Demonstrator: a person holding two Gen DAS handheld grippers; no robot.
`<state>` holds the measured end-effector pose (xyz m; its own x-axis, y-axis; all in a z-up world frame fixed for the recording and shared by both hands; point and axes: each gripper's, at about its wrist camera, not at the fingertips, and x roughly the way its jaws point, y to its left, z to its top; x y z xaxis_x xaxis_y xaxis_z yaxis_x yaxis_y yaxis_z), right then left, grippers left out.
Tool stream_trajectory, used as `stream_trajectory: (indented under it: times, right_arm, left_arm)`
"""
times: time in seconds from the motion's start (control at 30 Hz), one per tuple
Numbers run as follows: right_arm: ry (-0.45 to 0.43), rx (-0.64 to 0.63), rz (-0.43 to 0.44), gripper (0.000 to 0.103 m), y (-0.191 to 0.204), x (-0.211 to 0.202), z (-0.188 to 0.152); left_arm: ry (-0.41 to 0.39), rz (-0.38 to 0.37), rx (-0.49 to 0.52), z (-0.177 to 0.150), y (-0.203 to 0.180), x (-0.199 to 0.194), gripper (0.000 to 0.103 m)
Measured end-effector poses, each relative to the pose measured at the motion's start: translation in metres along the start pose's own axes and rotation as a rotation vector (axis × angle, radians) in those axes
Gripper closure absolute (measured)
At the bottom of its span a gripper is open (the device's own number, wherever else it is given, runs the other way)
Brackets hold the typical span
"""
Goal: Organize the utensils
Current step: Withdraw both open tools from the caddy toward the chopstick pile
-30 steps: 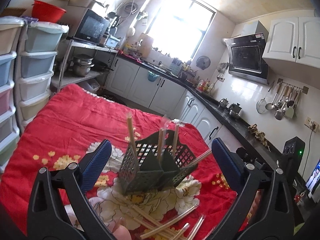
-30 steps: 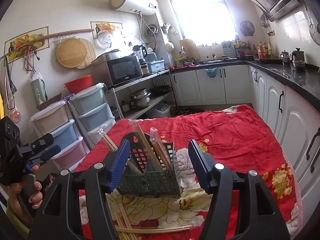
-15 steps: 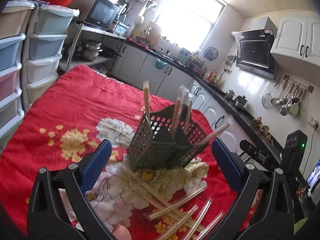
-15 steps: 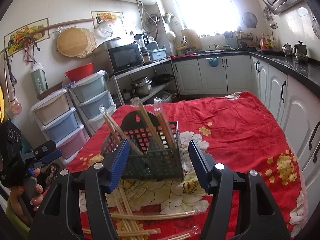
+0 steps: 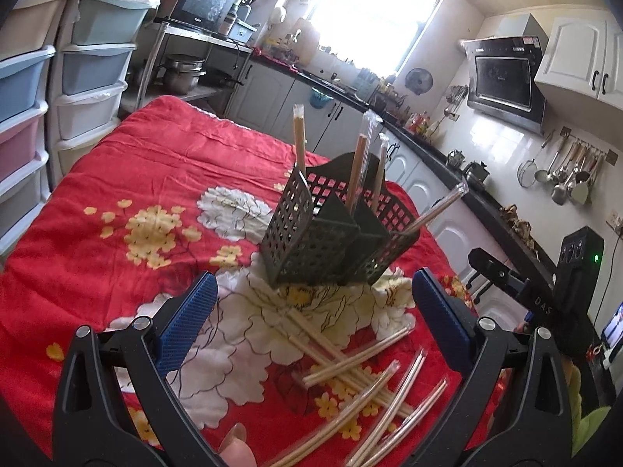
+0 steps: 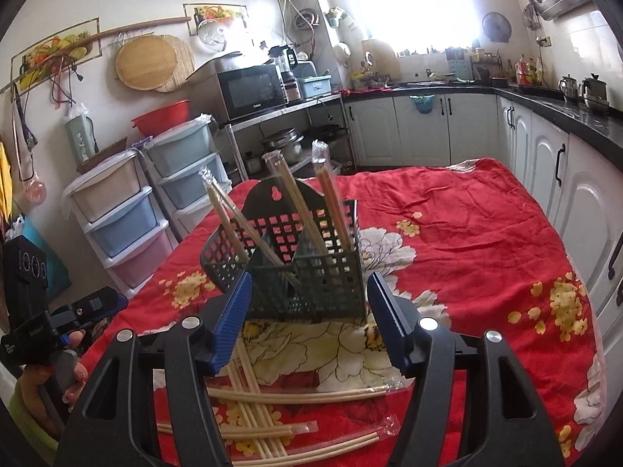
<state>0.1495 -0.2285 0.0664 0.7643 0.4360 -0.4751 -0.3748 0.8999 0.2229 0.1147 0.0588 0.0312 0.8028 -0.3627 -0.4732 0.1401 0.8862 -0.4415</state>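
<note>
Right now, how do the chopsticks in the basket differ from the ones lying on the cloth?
The basket chopsticks stand leaning, ends up; the cloth chopsticks lie flat and crisscrossed. The basket holds a few, kept apart; many more lie loose in a heap on the cloth. Both sets look like pale sticks in clear wrappers.

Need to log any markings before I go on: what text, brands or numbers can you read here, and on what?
"DAS": on the black arm of the right gripper.
Microwave: small white brand word, too blurred to read.
Left gripper: white print, too small to read.
Wrapped chopsticks: no legible print.
</note>
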Motion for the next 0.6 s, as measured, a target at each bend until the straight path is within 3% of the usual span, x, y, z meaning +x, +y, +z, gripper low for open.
stream_trajectory:
  times: [0.6]
  right_arm:
    - [0.153,-0.174,0.059,0.043,0.042,0.026,-0.041]
  left_arm:
    - [0.159,0.041,-0.048,-0.059,0.024,-0.013,0.011]
